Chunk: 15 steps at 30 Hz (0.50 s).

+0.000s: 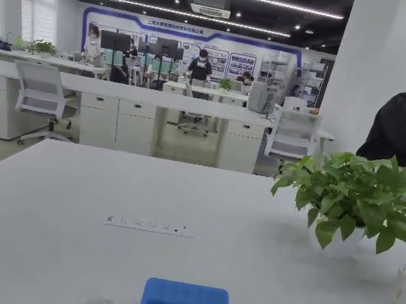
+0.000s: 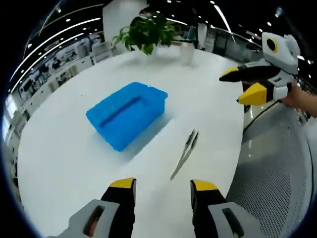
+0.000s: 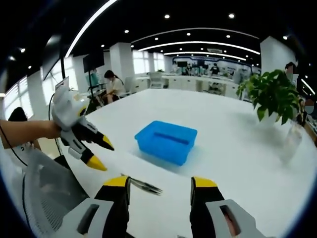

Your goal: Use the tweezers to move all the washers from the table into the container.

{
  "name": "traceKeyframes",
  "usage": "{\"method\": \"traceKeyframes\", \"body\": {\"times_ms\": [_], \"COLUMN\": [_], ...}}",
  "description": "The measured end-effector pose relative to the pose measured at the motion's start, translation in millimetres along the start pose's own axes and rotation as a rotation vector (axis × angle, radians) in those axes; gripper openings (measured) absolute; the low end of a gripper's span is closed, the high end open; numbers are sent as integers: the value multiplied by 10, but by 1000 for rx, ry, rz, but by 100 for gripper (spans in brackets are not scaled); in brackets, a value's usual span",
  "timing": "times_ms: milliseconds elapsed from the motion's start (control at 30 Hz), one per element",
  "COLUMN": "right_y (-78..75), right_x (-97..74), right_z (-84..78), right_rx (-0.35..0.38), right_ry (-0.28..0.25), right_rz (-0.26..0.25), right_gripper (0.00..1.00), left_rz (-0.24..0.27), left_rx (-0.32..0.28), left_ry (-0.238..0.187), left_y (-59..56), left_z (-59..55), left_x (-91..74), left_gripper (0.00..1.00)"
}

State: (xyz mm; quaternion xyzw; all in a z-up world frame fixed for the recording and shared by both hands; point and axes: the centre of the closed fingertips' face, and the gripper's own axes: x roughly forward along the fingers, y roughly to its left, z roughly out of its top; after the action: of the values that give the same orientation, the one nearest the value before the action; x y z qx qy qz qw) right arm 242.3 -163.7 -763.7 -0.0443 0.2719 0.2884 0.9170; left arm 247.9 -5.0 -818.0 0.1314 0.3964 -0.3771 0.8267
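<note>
As both hang over the table's near edge, left gripper (image 2: 163, 186): jaws spread wide, nothing between them; the hand (image 3: 42, 130) holding it runs off the frame edge.
right gripper (image 3: 160, 182): jaws spread, nothing between them; in the left gripper view its two yellow tips also stand apart.
tweezers (image 2: 185, 153): flat on the white table (image 2: 64, 148), near the container but not touching it, just ahead of the left gripper's jaws; in the right gripper view one end is hidden behind that gripper's own jaw.
container (image 2: 129, 114): blue, rectangular, open-topped; inside in shadow, contents hard to make out; in the head view cut off by the bottom edge.
potted plant (image 1: 353, 192): far side of the table, well apart from the container; pot washed out against the tabletop.
clear object (image 3: 292, 141): beside the plant, too blurred to name.
socket strip (image 1: 149, 224): set into the tabletop, mid-table.
</note>
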Motion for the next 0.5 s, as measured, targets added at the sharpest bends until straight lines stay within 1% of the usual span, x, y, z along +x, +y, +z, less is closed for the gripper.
{"method": "traceKeyframes", "body": {"times_ms": [33,67,100,167,200,233,267,333,367,400,433,467,500], "right_y": [-5,-19,-32,-56,-61,-66,-74,-104,-119,-133,-134,-140,-151], "right_x": [-2,-3,-4,-14,-22,-30,-38,-63,-90,-105,-119,-144,-163], "right_z": [-3,-12,-13,6,14,21,21,29,45,64,68,76,85], "right_rx": [3,6,8,14,15,13,14,17,25,39,47,55,54], "right_ry": [-1,0,-1,-8,-12,-16,-16,-20,-26,-36,-36,-38,-44], "right_rz": [-2,-10,-18,-33,-37,-40,-45,-63,-72,-82,-83,-87,-96], "right_gripper": [48,50,54,59,61,63,66,72,74,79,83,86,88], "left_rz": [-5,14,37,60,96,113,131,136,154,176,197,203,232], "left_rx": [-18,-52,-67,-82,-99,-109,-134,-163,-186,-196,-204,-208,-217], "left_ry": [-27,-54,-76,-86,-111,-119,-129,-129,-134,-143,-150,-149,-151], "left_y": [-5,9,38,21,44,49,51,38,51,71,85,90,115], "left_z": [18,16,16,-36,-46,-62,-97,-159,-189,-203,-221,-231,-253], "left_x": [-51,-143,-194,-320,-384,-424,-480,-545,-594,-629,-678,-693,-750], "left_gripper": [46,49,54,67,73,81,85,89,89,92,96,99,99]}}
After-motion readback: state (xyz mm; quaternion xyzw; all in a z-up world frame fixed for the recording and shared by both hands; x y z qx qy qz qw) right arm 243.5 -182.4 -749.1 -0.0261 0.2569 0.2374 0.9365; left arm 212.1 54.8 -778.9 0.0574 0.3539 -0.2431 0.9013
